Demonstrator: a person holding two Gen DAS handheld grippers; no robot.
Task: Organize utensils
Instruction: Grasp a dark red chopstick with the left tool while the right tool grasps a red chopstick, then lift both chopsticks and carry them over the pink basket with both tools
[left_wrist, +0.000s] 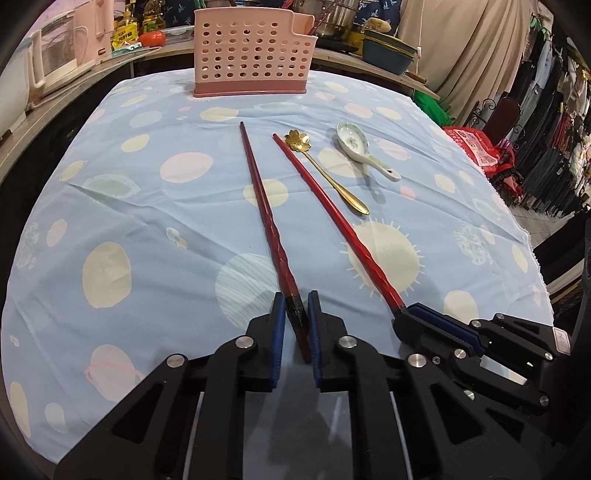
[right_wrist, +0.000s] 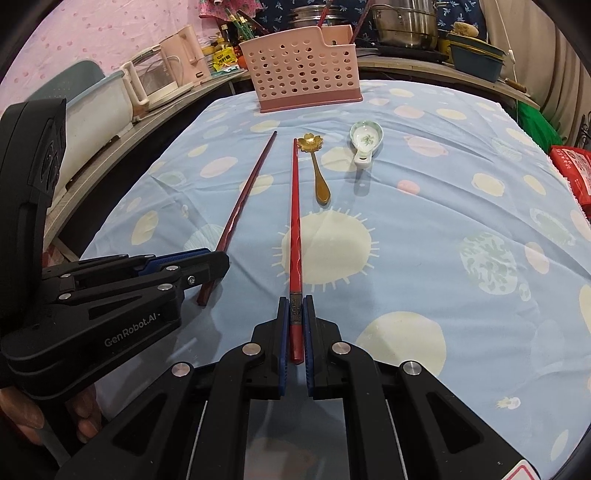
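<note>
Two chopsticks lie lengthwise on the blue spotted tablecloth (left_wrist: 147, 206). My left gripper (left_wrist: 296, 312) is shut on the near end of the dark red chopstick (left_wrist: 258, 188), its blue pads against both sides. From the right wrist view, the left gripper (right_wrist: 216, 264) sits over the end of that same dark red chopstick (right_wrist: 251, 184). My right gripper (right_wrist: 295, 314) is shut on the near end of the bright red chopstick (right_wrist: 294, 206). A gold flower spoon (right_wrist: 317, 170) and a white ceramic spoon (right_wrist: 365, 138) lie just right of the chopsticks. The pink perforated utensil holder (left_wrist: 251, 55) stands at the table's far edge.
Behind the table, a counter carries a kettle (right_wrist: 177, 66), bottles, metal pots (right_wrist: 404, 22) and teal bowls (left_wrist: 388, 53). A red bag (left_wrist: 476, 147) sits off the table's right edge. A hand (right_wrist: 22, 421) holds the left gripper's body.
</note>
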